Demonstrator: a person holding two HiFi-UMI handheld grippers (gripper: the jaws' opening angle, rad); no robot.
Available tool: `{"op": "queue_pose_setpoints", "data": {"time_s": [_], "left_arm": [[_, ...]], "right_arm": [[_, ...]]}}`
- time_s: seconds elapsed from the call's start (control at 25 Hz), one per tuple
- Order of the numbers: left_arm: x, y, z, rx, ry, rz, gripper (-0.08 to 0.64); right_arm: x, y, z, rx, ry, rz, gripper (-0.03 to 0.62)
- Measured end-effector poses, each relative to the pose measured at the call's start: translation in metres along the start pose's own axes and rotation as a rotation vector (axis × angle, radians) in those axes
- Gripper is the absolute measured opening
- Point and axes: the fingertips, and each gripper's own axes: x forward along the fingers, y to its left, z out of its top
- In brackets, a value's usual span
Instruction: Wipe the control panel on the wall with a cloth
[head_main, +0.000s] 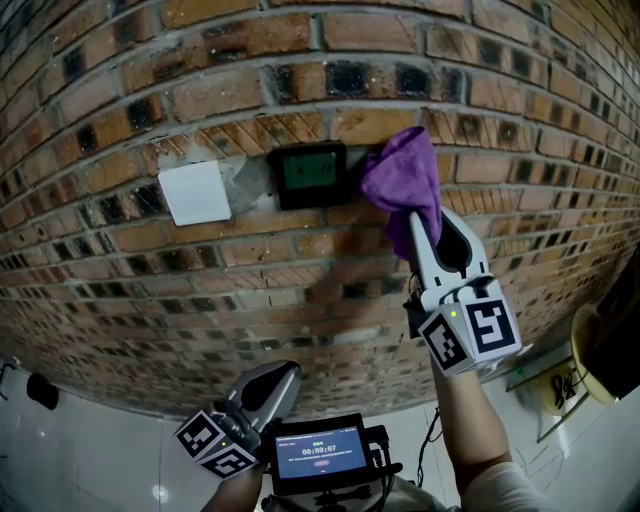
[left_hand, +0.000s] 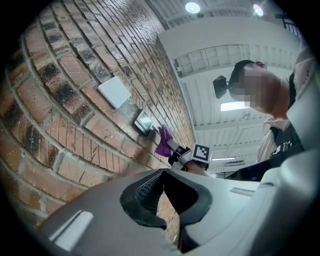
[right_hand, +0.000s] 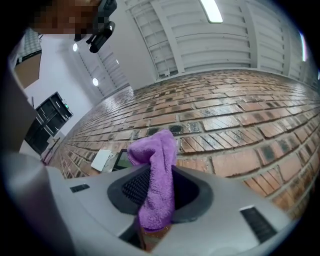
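Note:
The black control panel (head_main: 311, 174) with a green screen hangs on the brick wall (head_main: 150, 100); it also shows in the left gripper view (left_hand: 143, 122) and the right gripper view (right_hand: 122, 159). My right gripper (head_main: 425, 228) is raised just right of the panel, shut on a purple cloth (head_main: 405, 183) that bunches above the jaws (right_hand: 156, 170). The cloth's edge is close beside the panel's right side; contact is unclear. My left gripper (head_main: 272, 385) hangs low near the wall's base, jaws shut with nothing held (left_hand: 161, 192).
A white square plate (head_main: 195, 192) sits on the wall left of the panel. A dark device with a blue screen (head_main: 320, 452) is at the bottom centre. A yellow object (head_main: 590, 350) is at the right edge. White floor lies below left.

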Motion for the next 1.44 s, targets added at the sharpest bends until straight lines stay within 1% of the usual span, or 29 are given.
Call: {"op": "queue_pose_setpoints", "data": {"time_s": [0.16,0.48,0.64,0.76,1.0,1.44], "left_arm": [[-0.001,-0.001,0.001,0.003,-0.002,0.004,-0.014],[-0.005,-0.005,0.002,0.001,0.002,0.014,-0.014],[-0.002,-0.006,0.007,0.011,-0.003,0.007,-0.014],[-0.001,-0.011,0.007,0.006,-0.001,0.003,-0.014],[-0.002,-0.013,0.003,-0.003,0.002,-0.002,-0.014],[-0.003,-0.011,0.001,-0.002,0.013,0.0,-0.014]], "right_arm": [[-0.002,0.002,-0.001,0.005,0.001,0.013,0.117],[-0.006,0.015,0.002,-0.015,0.029,0.049,0.115],[-0.003,0.02,0.006,-0.021,0.029,0.079,0.114],[-0.005,0.024,0.005,-0.021,0.049,0.095,0.112],[-0.007,0.03,0.01,-0.052,0.057,0.112,0.11],[-0.007,0.042,0.002,-0.055,0.074,0.141,0.11]]}}
